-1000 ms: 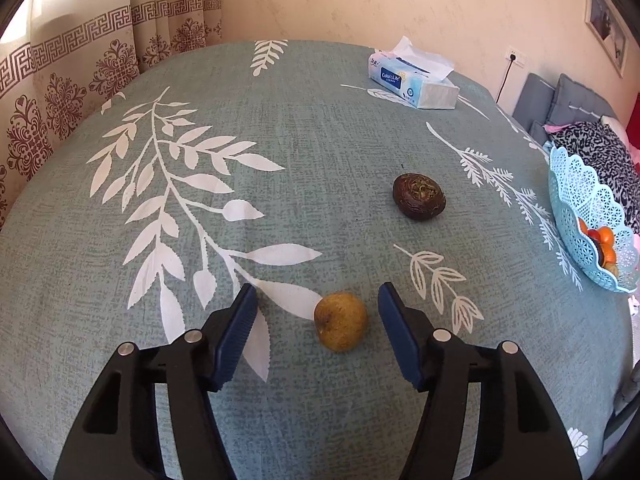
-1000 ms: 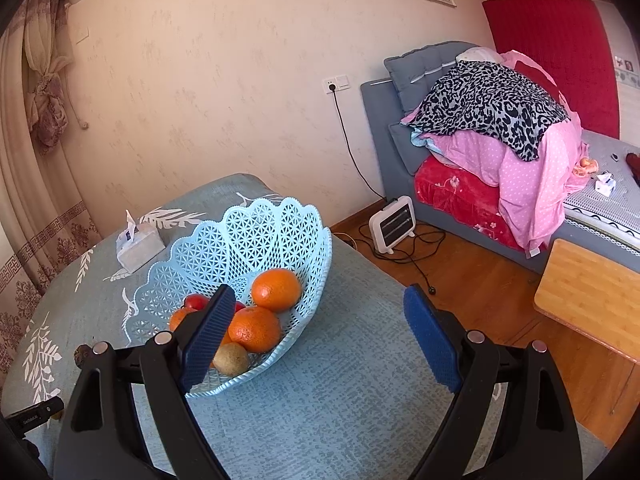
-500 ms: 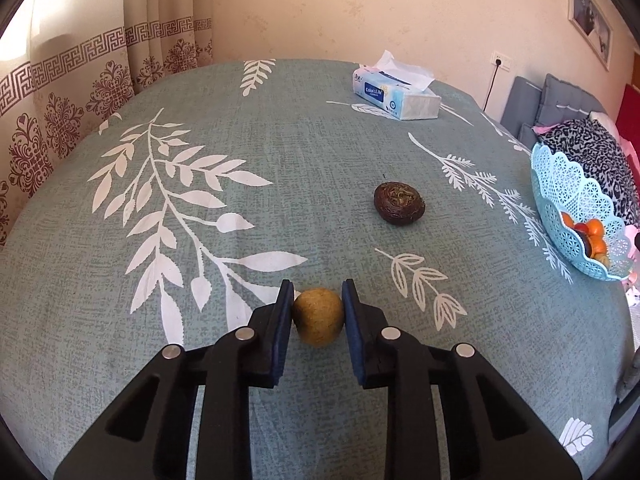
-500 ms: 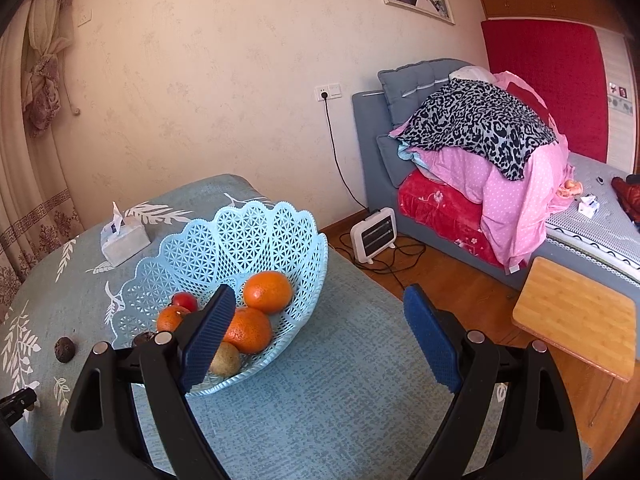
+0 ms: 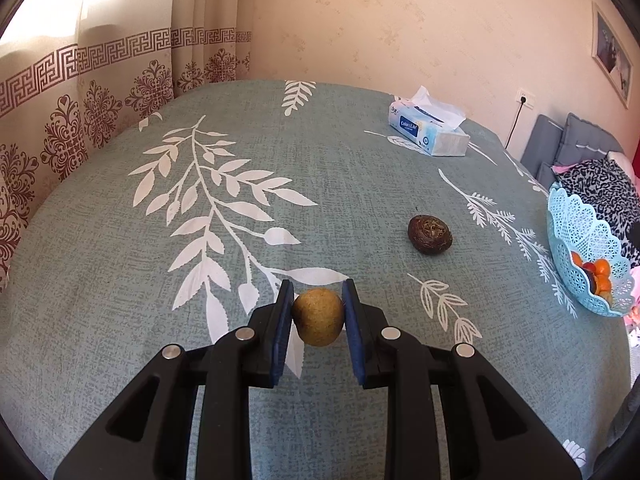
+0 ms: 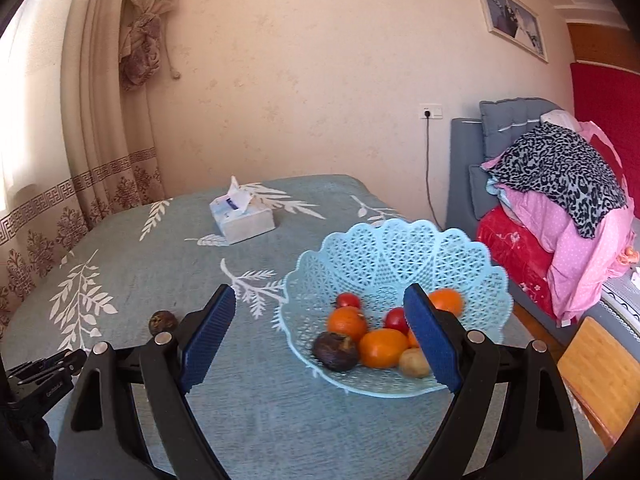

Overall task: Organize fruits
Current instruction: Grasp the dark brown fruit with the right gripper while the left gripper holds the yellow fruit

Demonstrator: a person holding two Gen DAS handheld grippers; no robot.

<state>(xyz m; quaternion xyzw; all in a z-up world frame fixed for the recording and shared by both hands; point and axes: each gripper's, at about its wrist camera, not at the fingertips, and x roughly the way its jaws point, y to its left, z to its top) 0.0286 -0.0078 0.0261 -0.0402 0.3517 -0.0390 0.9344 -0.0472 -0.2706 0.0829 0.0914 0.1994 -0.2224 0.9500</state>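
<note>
My left gripper [image 5: 317,314] is shut on a small yellow-brown fruit [image 5: 317,317], its blue pads pressing both sides just above the grey-green tablecloth. A dark brown wrinkled fruit [image 5: 429,234] lies further off to the right, also visible in the right wrist view as the dark fruit [image 6: 163,322] at the left. The light blue lattice basket [image 6: 404,252] holds oranges [image 6: 382,347], red fruits, a dark fruit and a yellowish one. My right gripper [image 6: 318,330] stands open and empty in front of the basket. In the left wrist view the basket [image 5: 576,240] sits at the table's right edge.
A tissue box [image 5: 430,134] stands at the far side of the table, seen again as the tissue box [image 6: 242,220]. Curtains [image 5: 80,92] hang along the left. A bed with piled clothes [image 6: 560,184] and a wooden stool [image 6: 600,376] lie to the right of the table.
My left gripper closed on the yellow-brown fruit and lifted it slightly. The right gripper swung left, bringing the basket's inside, the tissue box and the dark fruit into view; its jaws stayed open.
</note>
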